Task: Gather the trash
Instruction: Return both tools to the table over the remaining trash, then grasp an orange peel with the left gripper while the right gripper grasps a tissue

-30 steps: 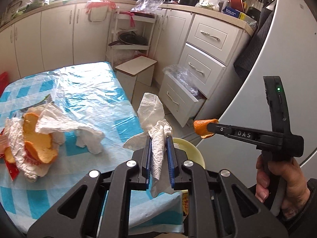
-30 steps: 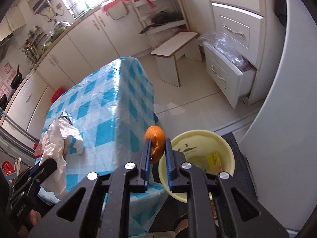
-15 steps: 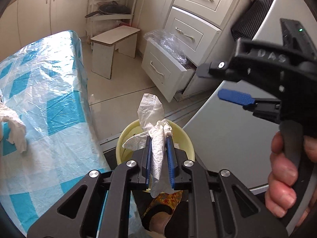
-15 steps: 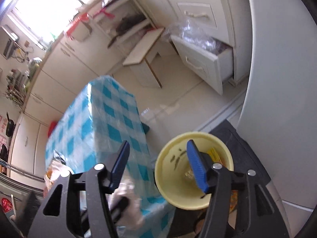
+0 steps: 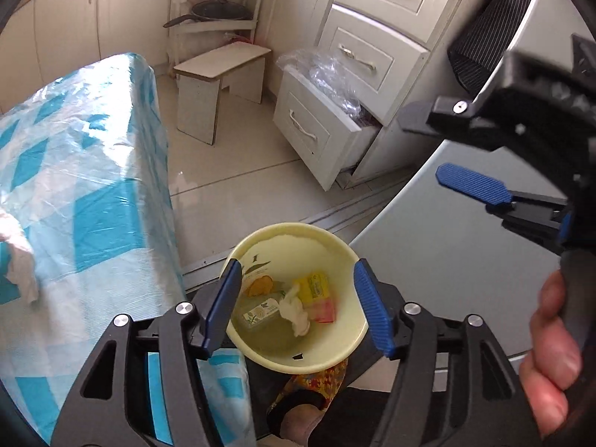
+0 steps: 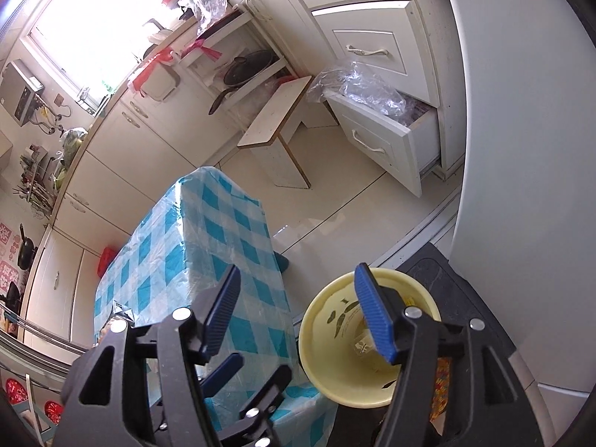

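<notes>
Kitchen with cream cabinets, pale tiled floor. Left gripper [image 5: 298,305] above yellow bin [image 5: 346,350], jaws just spread, nothing between; white tissue [image 5: 296,311], orange peel [image 5: 260,284] and wrappers lying inside. Right gripper [image 6: 298,313] likewise agape and empty. Table with blue checked cloth [image 6: 208,238] beside bin; open drawer [image 5: 316,134], low stool [image 5: 219,74] beyond.

Daylight came from the window [image 6: 78,33], blown out to white in the right wrist view. Glare streaked the plastic table cover [image 5: 85,171]. Fisheye bending and dark vignetting at corners (both views). Close foreground slightly soft.
</notes>
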Tool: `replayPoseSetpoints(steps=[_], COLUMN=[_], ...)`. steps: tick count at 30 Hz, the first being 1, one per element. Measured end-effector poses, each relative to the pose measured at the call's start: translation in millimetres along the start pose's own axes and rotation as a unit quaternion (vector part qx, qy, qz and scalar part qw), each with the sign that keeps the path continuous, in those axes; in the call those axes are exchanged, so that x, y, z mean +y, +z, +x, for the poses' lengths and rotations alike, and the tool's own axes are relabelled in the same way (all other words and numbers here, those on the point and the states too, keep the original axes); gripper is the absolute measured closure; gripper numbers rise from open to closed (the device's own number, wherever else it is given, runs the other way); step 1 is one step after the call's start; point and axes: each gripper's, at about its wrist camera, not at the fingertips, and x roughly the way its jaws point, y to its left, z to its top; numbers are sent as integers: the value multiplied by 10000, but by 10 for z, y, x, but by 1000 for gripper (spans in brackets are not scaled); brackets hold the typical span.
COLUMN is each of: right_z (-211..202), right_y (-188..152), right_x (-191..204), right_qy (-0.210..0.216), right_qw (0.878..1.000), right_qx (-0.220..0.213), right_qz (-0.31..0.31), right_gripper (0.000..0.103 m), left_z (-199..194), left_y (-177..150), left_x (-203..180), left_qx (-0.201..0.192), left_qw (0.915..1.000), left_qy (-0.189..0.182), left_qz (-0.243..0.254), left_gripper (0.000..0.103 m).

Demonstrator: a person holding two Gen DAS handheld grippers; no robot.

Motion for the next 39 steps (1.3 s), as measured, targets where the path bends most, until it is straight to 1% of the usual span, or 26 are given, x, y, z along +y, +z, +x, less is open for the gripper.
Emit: replayPoseSetpoints(steps=[2,4,5,8,13,17,21,24,28,32,36,39], right_z=[-10,-26,-38,-48,-12,23,64,108,121,137,210,249], right_y=[3,2,0,-10,-40,-71,-124,-158,-186,-243,-304,-357], right_x=[14,50,85,182,339,480,618,681,748,891,1029,1140], right_qy=[10,-8,-20,-61,-46,-103,-201,-216,-145,-46,10,62], right_qw=[10000,9999,9998,9992,9981,9963,9929,9913,9916,9893,9865,9831], right_qx=[-40,-94,-141,-230,-225,-252,-270,-217,-138,-127,-1,69], right_qz=[-5,-66,-131,-332,-564,-815,-1142,-1277,-1277,-1452,-1637,-1830], right_gripper=[40,36,36,35,35,35,34,32,32,32,32,32], left_z=[-171,-363,-482,-847,-1279,-1493,-1662,-1745,-1867,-2006,-2137,-2193], left_y=[-15,-52,-93,-208,-348,-449,-597,-689,-818,-930,-1026,-1066], left_x=[44,127,177,403,847,1211,1512,1712,2038,2365,2649,2805], left_qx=[-179,-373,-473,-760,-1060,-1177,-1261,-1298,-1370,-1490,-1632,-1673], left_qw=[9998,9991,9985,9959,9901,9844,9786,9736,9634,9493,9349,9282], left_qy=[91,222,289,467,749,946,1121,1273,1494,1687,1877,1984], left_qz=[31,37,23,-125,-529,-903,-1181,-1383,-1755,-2193,-2533,-2667], left_gripper=[37,29,26,23,22,22,22,22,22,22,22,22])
